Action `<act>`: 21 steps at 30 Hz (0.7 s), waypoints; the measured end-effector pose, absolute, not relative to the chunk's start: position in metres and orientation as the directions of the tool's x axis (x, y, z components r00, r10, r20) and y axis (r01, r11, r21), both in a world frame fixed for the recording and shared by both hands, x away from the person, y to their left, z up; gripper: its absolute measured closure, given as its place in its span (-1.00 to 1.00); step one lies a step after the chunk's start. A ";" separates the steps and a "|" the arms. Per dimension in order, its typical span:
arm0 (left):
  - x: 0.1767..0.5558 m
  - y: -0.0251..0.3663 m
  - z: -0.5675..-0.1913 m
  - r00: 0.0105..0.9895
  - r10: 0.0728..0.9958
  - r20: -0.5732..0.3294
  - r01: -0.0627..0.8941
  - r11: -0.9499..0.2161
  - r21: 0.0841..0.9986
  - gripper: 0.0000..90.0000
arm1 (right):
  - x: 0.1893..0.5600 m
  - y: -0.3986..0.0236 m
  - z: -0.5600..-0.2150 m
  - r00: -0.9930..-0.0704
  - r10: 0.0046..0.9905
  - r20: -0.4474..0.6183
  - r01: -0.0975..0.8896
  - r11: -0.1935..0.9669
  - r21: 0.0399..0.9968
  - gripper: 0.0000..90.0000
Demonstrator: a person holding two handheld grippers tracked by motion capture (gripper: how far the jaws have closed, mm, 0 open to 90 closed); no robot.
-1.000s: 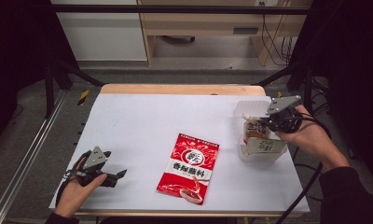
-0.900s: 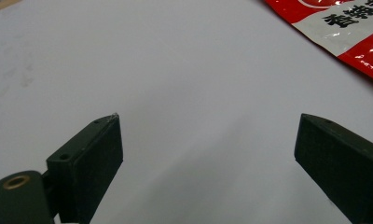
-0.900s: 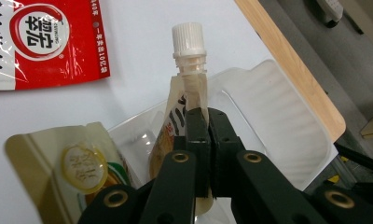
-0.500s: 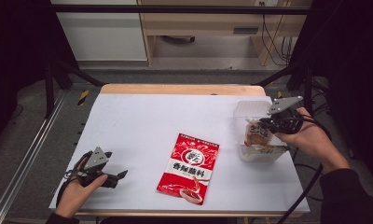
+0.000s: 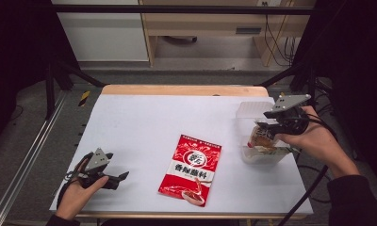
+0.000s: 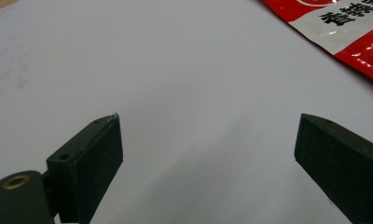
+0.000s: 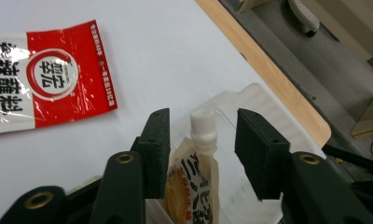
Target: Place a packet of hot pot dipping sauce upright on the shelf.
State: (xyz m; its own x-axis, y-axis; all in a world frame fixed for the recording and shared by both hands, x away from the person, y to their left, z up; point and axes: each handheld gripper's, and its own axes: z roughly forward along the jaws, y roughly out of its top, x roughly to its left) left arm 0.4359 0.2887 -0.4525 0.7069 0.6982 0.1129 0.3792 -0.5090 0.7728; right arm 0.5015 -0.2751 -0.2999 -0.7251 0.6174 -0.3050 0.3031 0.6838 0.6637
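White table sheet (image 5: 153, 127) over a wooden top, dark room around it, shelving and cables beyond the far edge.

Your right gripper (image 5: 266, 128) hangs over the clear plastic container (image 5: 264, 155) near the table's right edge. In the right gripper view the spouted pouch (image 7: 194, 172) stands between the jaws with its white cap (image 7: 203, 125) up, yet there is visible air on both sides of the cap: the pads do not press on it. The jaws have just been opening, with the pouch between them but free. My reading: this is a release, the pouch set down into the container, and it leans there on the container wall rather than on your grip. A second clear tray or lid (image 5: 252, 109) lies just behind the container, toward the far edge; I cannot tell which it is.

The red seasoning packet (image 5: 191, 169) lies flat at the centre front, well apart from the container and untouched; probably it is next for packing.

Your left gripper (image 5: 115, 179) rests low at the front left corner, jaws wide apart, nothing between them, bare sheet ahead, with a corner of the red packet at the frame's upper right. It appears parked to keep the centre free.
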 end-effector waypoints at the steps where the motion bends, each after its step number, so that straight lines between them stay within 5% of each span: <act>1: 0.436 0.289 -0.452 0.707 0.698 0.114 0.379 -0.509 0.773 -0.83 | 0.499 -0.273 -0.297 -0.723 0.618 -0.308 0.301 0.683 0.666 0.16; 7: 0.435 0.286 -0.453 0.712 0.692 0.118 0.374 -0.516 0.770 -0.83 | 0.471 -0.246 -0.277 -0.708 0.602 -0.369 0.236 0.694 0.680 -0.09; 21: 0.434 0.285 -0.452 0.720 0.682 0.125 0.367 -0.528 0.766 -0.83 | 0.422 -0.190 -0.294 -0.719 0.584 -0.377 0.193 0.689 0.699 -0.26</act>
State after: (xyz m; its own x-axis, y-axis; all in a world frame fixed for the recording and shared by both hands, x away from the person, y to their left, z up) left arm 0.4343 0.2853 -0.4522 0.7204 0.6823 0.1247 0.3674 -0.5278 0.7658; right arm 0.4222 -0.1902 -0.2936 -0.7187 0.5843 -0.3769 0.1931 0.6885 0.6991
